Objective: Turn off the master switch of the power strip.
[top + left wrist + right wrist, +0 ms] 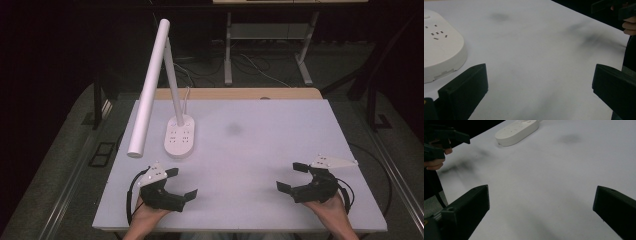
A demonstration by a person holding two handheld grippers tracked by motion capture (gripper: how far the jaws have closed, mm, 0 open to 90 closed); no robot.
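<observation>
A white desk lamp stands on the white table top (pixel 260 145): its oval base (pixel 180 136) with socket slots sits at the left middle, and its long tube head (pixel 148 90) slants down toward the front left. My left gripper (pixel 181 184) rests near the front left edge, open, nothing between its jaws. The lamp base (pixel 439 50) lies just left of it in the left gripper view. At the front right my right gripper (pixel 294 176) is open and holds nothing. The lamp base (pixel 516 131) shows far off in the right gripper view.
A faint grey smudge (pixel 234 129) marks the table's middle. A wooden desk edge (pixel 235 93) runs behind the white top. Metal table legs (pixel 228 50) and cables lie on the dark floor beyond. A black cable (pixel 131 200) trails from the left gripper.
</observation>
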